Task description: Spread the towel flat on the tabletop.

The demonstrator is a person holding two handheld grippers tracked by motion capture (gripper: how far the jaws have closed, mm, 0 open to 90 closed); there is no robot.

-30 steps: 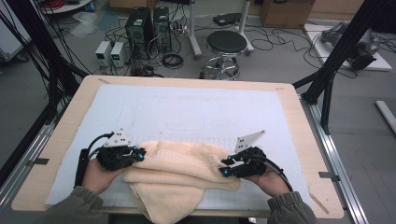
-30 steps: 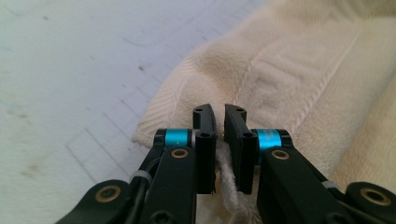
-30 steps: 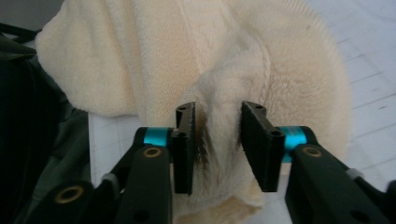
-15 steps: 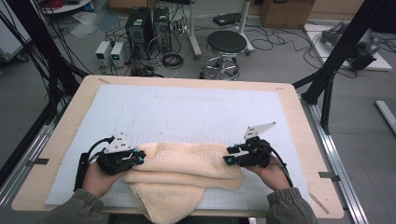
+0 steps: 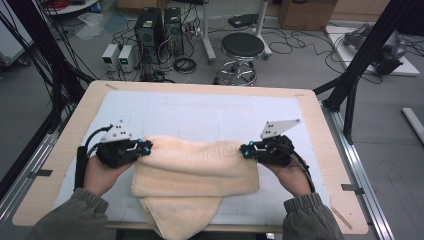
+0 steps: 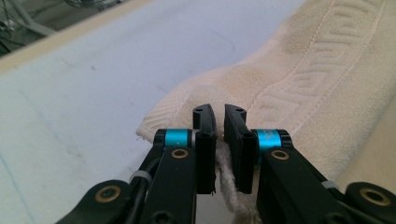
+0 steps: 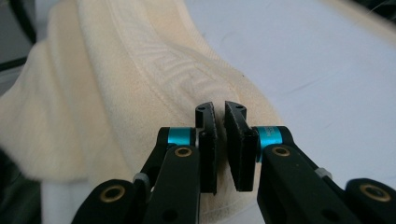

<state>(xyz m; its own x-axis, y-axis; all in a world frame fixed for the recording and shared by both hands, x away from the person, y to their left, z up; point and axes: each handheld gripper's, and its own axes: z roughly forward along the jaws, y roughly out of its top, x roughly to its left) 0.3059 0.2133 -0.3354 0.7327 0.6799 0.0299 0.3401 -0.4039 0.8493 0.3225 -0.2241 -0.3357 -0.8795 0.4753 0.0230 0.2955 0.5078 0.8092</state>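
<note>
Workshop floor behind, strewn with cables, a stool (image 5: 242,47) and computer towers (image 5: 160,25); in front, a wooden desk (image 5: 320,135) with a pale mat. On it lay a cream towel (image 5: 195,172), folded, its near end hanging over the desk edge. The left hand-held gripper (image 5: 146,148) was clenched on the towel's left edge. The right hand-held gripper (image 5: 243,149), its jaws just closed, pinched the right edge.
</note>
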